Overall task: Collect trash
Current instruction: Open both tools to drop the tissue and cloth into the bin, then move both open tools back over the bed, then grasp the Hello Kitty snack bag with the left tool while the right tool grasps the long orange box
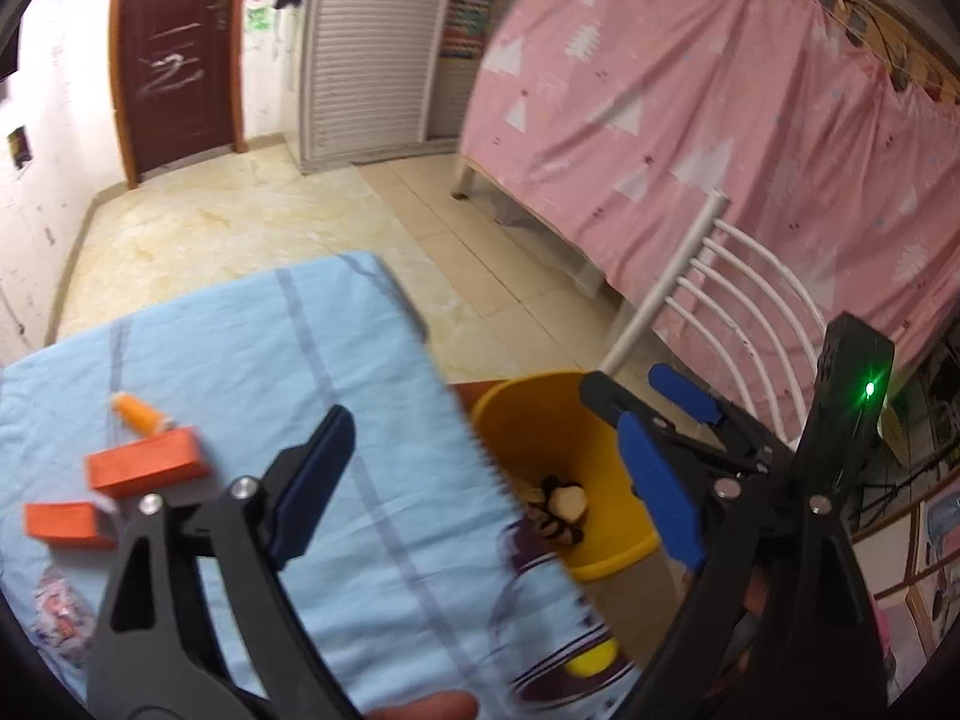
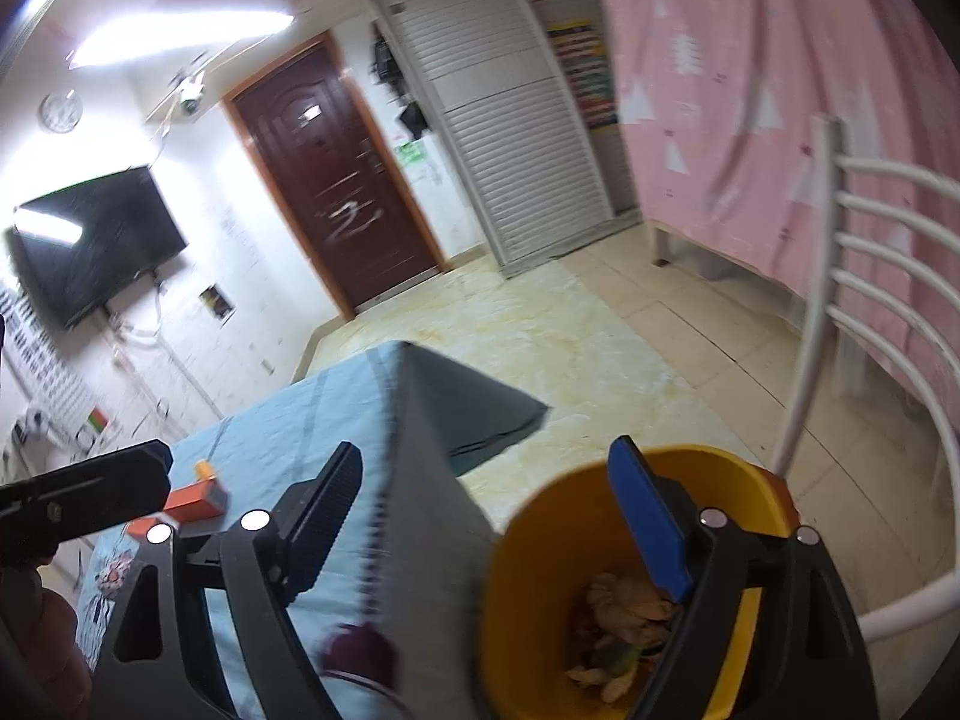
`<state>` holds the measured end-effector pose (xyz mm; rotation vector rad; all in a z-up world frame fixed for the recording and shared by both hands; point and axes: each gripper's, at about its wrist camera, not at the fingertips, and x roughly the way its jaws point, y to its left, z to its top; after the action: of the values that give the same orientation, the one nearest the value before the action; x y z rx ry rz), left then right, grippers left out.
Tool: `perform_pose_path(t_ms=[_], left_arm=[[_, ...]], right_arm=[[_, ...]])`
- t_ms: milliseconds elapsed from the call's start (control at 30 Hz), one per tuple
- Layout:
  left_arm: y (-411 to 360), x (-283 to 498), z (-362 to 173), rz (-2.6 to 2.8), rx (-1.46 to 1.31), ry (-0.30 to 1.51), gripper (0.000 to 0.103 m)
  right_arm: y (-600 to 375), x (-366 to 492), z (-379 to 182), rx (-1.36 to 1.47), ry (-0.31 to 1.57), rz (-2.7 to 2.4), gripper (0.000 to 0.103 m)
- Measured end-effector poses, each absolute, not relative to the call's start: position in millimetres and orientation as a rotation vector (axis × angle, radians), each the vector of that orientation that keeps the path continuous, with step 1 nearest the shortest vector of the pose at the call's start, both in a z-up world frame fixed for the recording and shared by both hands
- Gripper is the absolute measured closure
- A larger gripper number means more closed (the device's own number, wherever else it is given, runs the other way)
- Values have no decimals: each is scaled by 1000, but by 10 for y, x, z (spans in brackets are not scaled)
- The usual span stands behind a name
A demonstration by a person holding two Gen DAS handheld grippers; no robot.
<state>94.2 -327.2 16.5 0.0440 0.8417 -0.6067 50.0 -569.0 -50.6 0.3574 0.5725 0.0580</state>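
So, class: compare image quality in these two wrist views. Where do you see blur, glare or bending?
Left wrist view: motion blur smears the tablecloth edge; door frame bows.
Right wrist view: ceiling light glares, reflecting off the TV; chair rails curve.

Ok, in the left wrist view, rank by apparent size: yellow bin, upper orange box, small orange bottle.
1. Yellow bin
2. Upper orange box
3. Small orange bottle
The bin's lead holds despite fisheye distortion.

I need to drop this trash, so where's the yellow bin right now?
The yellow bin stands on the floor just past the right edge of the blue-clothed table, beside the white chair. In the right wrist view it sits directly below the open right gripper.
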Motion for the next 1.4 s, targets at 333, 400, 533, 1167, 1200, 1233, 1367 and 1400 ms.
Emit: perform_pose_path(t_ms=[333, 400, 533, 1167, 1200, 1233, 1367, 1400], left_arm=[[-2191, 941, 216, -446, 35, 828, 12], [-1995, 948, 204, -415, 30, 828, 12], [-1609, 971, 143, -357, 27, 841, 12], [-758, 976, -425, -319, 74, 947, 10], [-748, 985, -460, -325, 74, 954, 10], [-736, 997, -492, -328, 69, 961, 10], [-710, 1016, -577, -338, 64, 977, 10], [-709, 1018, -591, -338, 68, 977, 13]], right_arm=[[-4671, 837, -308, 218, 614, 226, 18], [-4473, 904, -306, 198, 629, 256, 18], [-4071, 1017, -339, 159, 660, 306, 16], [-2938, 1460, -539, 25, 793, 314, 9], [-2897, 1481, -559, 19, 801, 313, 9], [-2870, 1502, -577, 13, 808, 312, 9], [-2770, 1564, -635, -17, 823, 291, 9], [-2770, 1574, -638, -21, 824, 286, 9]])
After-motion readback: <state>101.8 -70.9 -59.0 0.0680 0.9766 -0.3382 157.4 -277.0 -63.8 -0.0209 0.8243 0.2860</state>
